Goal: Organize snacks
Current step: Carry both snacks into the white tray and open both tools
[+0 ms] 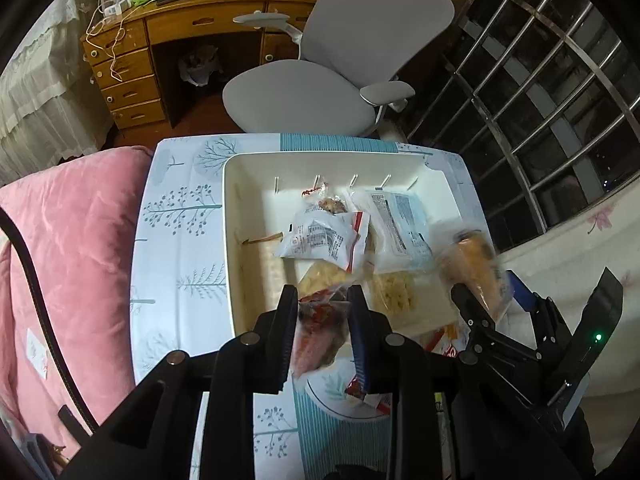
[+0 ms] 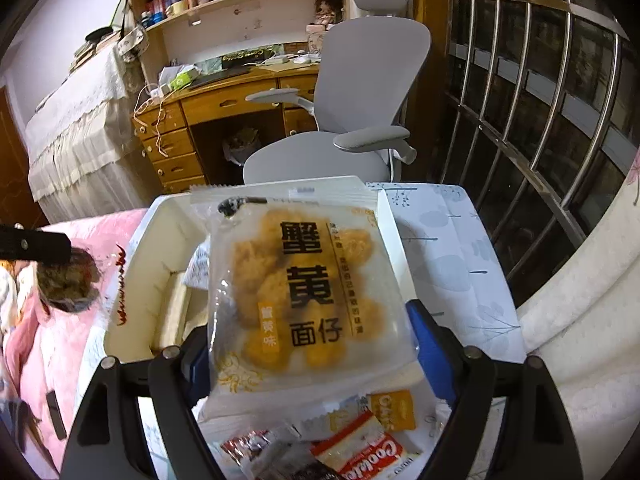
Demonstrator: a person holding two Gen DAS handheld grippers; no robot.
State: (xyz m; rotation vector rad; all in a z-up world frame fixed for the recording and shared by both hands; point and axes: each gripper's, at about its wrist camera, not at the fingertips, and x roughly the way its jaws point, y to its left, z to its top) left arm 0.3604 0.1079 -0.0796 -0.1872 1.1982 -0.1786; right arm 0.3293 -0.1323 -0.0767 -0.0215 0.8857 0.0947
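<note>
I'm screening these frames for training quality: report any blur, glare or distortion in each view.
Left wrist view: strong fisheye bending of the window bars, black corners; the orange snack pack in the right gripper is motion-smeared. Right wrist view: that pack is legible, slightly soft; the dark snack at the left edge is blurred.

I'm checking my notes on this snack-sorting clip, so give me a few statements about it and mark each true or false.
1. The right hand-held gripper holds a clear packet of orange-yellow snacks. True.
2. The left hand-held gripper is empty. False: a clear packet with reddish-brown contents sits between its fingers.
3. The white bin already holds several snack packets. True.
4. The table under the bin is bare wood. False: it is covered by a blue and white cloth with a tree pattern.
5. A grey office chair stands beyond the table. True.
</note>
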